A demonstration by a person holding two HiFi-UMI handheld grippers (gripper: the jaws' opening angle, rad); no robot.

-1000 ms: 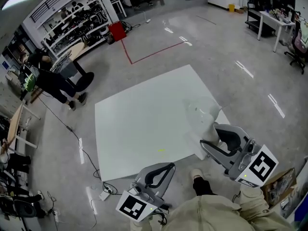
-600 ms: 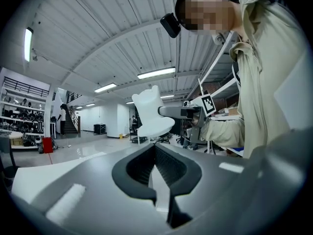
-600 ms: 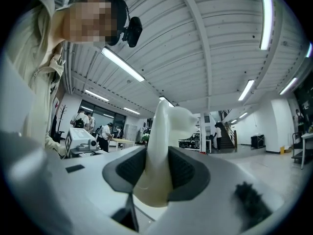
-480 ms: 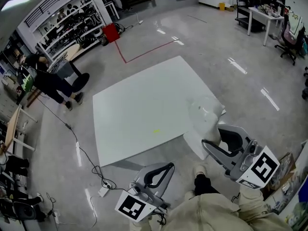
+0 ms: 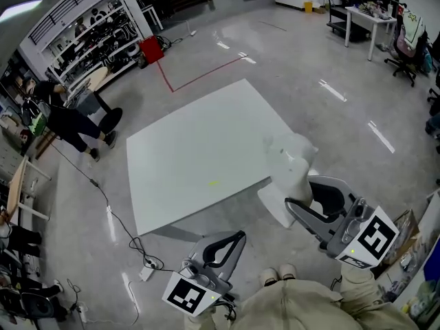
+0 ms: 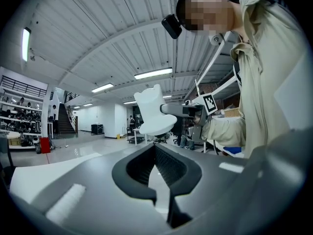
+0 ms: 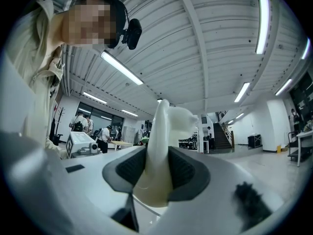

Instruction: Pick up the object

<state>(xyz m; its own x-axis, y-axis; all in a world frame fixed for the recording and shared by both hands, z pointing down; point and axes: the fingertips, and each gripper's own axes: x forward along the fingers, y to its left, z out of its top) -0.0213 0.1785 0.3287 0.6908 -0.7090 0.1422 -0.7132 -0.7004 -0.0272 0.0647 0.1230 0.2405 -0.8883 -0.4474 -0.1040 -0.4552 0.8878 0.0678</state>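
The object is a white moulded piece (image 5: 294, 163) with a flat base and a lobed top. My right gripper (image 5: 299, 192) is shut on it and holds it in the air just off the right edge of a big white board (image 5: 192, 150) that lies on the floor. In the right gripper view the white piece (image 7: 159, 146) stands up between the dark pads (image 7: 183, 170), which press on both its sides. In the left gripper view the same piece (image 6: 152, 112) shows ahead, with the right gripper (image 6: 182, 110) on it. My left gripper (image 5: 239, 237) hangs lower left with nothing in it, its jaws closed.
Shelving (image 5: 96, 26) lines the back left, and a person in dark clothes (image 5: 65, 119) bends near it. A cable (image 5: 110, 212) runs to a power strip (image 5: 146, 273) on the floor. A table (image 5: 364, 16) and chairs stand far right, a cardboard box (image 5: 407, 231) near right.
The white piece has come up off the board's right corner in the right gripper. The view has drawn back, so the board lies farther away. The left gripper has kept its place.
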